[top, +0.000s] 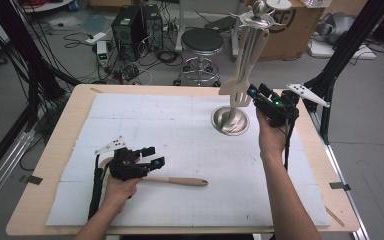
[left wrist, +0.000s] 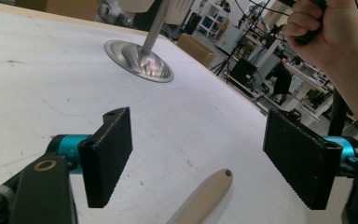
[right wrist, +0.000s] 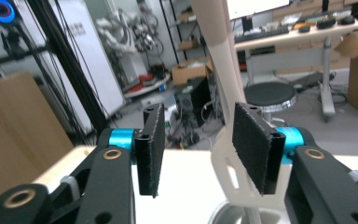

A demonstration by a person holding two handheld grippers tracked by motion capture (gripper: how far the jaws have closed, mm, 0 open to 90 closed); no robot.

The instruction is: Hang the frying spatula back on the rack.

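under the left gripper, toward 6 o'clock of the table, lies a wooden spoon. its long axis runs from 9 to 3 o'clock in the high view, handle end at 3 o'clock, bowl end tucked under the left hand. in the left gripper view the handle tip sits low between the two pads, a little toward the right one, and it points away from the camera toward 1 o'clock. the left fingers are spread wide, pressing on nothing, with the spoon just below them. that makes the left hand by far the nearer one for a pick; a short drop would likely bring the pads astride the handle.

up at 1 o'clock stands a metal rack with a pale slotted spatula hanging from its top. the right gripper sits just beside the blade at 3 o'clock of it. the right fingers are released, half apart, the spatula between them but not clamped.
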